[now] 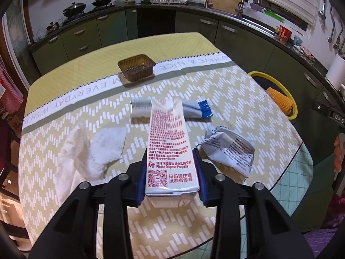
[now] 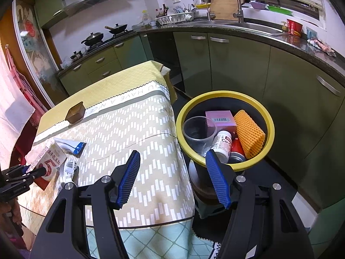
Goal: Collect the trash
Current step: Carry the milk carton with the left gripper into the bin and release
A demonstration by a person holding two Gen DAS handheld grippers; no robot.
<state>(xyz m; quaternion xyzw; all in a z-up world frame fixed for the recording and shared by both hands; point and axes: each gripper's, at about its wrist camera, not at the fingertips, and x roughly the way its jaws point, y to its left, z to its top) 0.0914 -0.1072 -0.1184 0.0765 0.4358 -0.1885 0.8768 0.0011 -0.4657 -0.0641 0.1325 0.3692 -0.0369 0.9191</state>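
My left gripper (image 1: 171,170) is shut on a white milk carton (image 1: 169,146) with red print and holds it above the table; the carton also shows in the right wrist view (image 2: 46,157). My right gripper (image 2: 172,161) is open and empty, over the table's right edge next to the yellow-rimmed trash bin (image 2: 225,166). The bin holds a clear cup (image 2: 198,132), a pink box (image 2: 220,118), a white bottle (image 2: 223,145) and orange foam netting (image 2: 250,135). On the table lie crumpled white tissue (image 1: 94,149), a grey snack bag (image 1: 230,149), a blue-and-grey wrapper (image 1: 200,109) and a brown plastic tray (image 1: 137,67).
The table (image 1: 172,226) has a yellow patterned cloth. The bin's rim (image 1: 278,86) stands off the table's right side. Green kitchen cabinets (image 2: 237,64) and a sink counter (image 2: 248,26) run behind. A stack of clear cups (image 1: 140,109) lies behind the carton.
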